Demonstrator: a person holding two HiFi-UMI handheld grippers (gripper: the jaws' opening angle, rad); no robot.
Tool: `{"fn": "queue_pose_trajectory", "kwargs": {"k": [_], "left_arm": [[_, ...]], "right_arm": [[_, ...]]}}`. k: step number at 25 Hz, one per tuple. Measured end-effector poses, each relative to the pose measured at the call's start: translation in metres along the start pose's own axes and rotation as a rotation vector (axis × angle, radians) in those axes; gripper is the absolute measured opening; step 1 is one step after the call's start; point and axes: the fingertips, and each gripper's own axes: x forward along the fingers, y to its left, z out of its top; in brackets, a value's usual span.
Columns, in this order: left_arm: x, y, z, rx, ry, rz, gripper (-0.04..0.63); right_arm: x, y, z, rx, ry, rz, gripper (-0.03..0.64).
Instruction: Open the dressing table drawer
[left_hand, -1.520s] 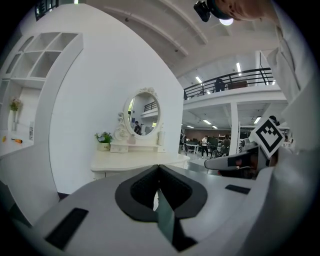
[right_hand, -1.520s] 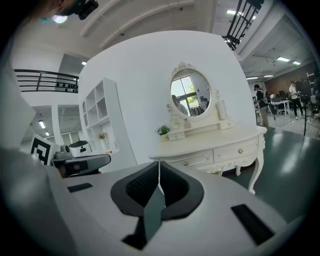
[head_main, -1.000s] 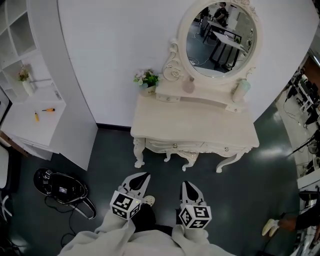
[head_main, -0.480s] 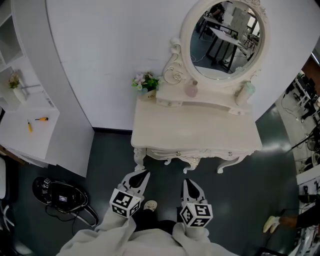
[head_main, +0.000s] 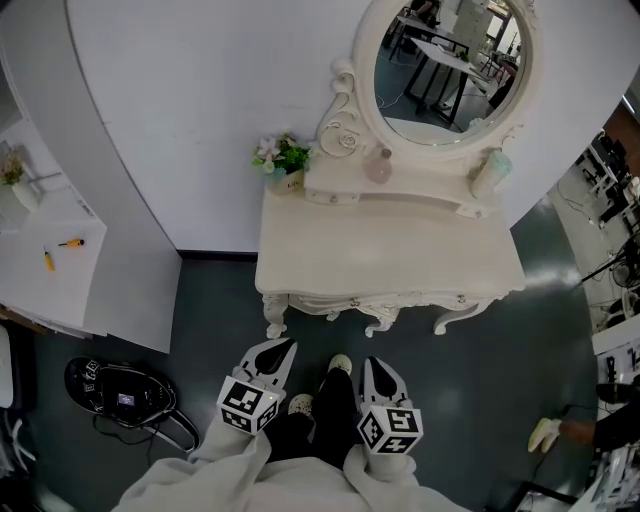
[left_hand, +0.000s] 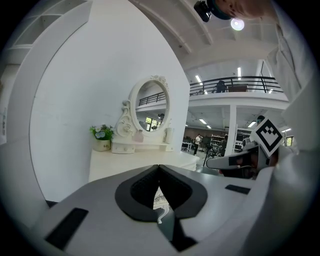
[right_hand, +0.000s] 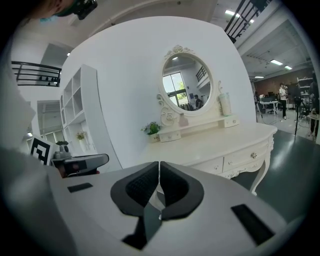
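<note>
Closer than a second ago, dressing table stands ahead of me. My left gripper and right gripper: jaws pressed together, empty. Drawer shut, apart from both.

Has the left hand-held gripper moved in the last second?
Yes, slightly. The left hand-held gripper has come nearer the dressing table: less dark floor shows between its tip and the table's front edge than before.

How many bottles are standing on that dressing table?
2. A small pink bottle sits on the shelf under the mirror; a taller pale green bottle stands at the shelf's right end. None looks hidden.
</note>
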Motion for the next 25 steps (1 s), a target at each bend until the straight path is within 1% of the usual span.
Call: {"fn": "queue_pose_trajectory", "kwargs": {"k": [8, 15, 25], "left_arm": [[0.023, 0.006, 0.005, 0.009, 0.009, 0.003, 0.015], [0.053, 0.016, 0.016, 0.025, 0.01, 0.011, 0.015], [0.102, 0.05, 0.04, 0.02, -0.012, 0.074, 0.015]], "right_arm": [[0.019, -0.012, 0.006, 0.016, 0.004, 0.009, 0.035], [0.048, -0.025, 0.026, 0.02, -0.012, 0.029, 0.035], [0.106, -0.05, 0.066, -0.008, -0.018, 0.067, 0.034]]}}
